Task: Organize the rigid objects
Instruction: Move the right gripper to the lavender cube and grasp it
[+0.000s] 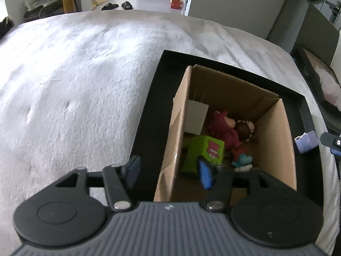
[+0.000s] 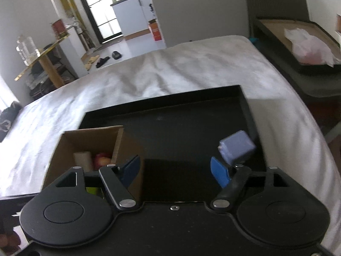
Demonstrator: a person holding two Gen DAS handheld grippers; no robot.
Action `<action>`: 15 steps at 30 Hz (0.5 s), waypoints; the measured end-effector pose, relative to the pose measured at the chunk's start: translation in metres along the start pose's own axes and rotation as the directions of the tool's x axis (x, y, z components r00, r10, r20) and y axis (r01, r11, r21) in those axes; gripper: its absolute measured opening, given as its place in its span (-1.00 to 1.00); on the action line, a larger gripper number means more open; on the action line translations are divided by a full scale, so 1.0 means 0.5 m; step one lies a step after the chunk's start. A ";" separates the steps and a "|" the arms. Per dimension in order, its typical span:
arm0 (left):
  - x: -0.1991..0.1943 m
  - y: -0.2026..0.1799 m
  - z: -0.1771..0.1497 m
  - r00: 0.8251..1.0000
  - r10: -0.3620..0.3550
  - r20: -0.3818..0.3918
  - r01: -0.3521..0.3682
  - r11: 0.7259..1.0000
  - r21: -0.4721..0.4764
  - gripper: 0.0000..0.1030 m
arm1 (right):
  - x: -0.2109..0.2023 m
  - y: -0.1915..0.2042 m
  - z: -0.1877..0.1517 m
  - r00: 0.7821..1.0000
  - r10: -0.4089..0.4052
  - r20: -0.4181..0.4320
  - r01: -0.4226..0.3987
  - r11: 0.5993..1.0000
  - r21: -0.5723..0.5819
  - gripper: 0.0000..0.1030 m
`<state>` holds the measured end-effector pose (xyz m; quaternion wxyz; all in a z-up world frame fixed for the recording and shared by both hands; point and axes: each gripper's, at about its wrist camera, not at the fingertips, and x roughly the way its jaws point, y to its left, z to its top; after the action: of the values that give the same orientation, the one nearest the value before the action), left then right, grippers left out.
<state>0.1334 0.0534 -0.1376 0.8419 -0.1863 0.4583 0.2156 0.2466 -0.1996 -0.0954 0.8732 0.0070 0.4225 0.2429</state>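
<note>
My right gripper (image 2: 174,170) has its fingers spread wide over the black tray (image 2: 191,115), gripping nothing. The lavender cube (image 2: 236,148) sits just beyond my right-hand blue pad (image 2: 219,173), outside the gap, near the tray's right wall. My left gripper (image 1: 168,171) is also spread and empty, straddling the near-left wall of the cardboard box (image 1: 275,140) standing in the tray. Inside the box I see a green cube (image 1: 204,152), a maroon plush toy (image 1: 223,128) and a white box (image 1: 197,117).

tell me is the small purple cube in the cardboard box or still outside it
Outside. The small purple cube sits on the black tray, right of the brown cardboard box, beside the right gripper.
</note>
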 end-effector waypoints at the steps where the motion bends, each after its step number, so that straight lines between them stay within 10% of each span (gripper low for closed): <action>1: 0.001 -0.004 0.003 1.000 0.004 -0.002 -0.004 1.000 0.004 0.32 | 0.000 -0.009 0.000 1.000 -0.004 -0.002 0.004 1.000 0.004 0.43; 15: 0.008 -0.044 0.027 0.998 0.060 0.004 -0.060 0.997 0.041 0.72 | 0.033 -0.118 -0.012 1.000 -0.021 -0.023 0.022 0.998 0.064 0.61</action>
<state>0.1565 0.0425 -0.1314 0.8394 -0.1548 0.4667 0.2318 0.2756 -0.2458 -0.1242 0.8703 0.0280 0.4398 0.2199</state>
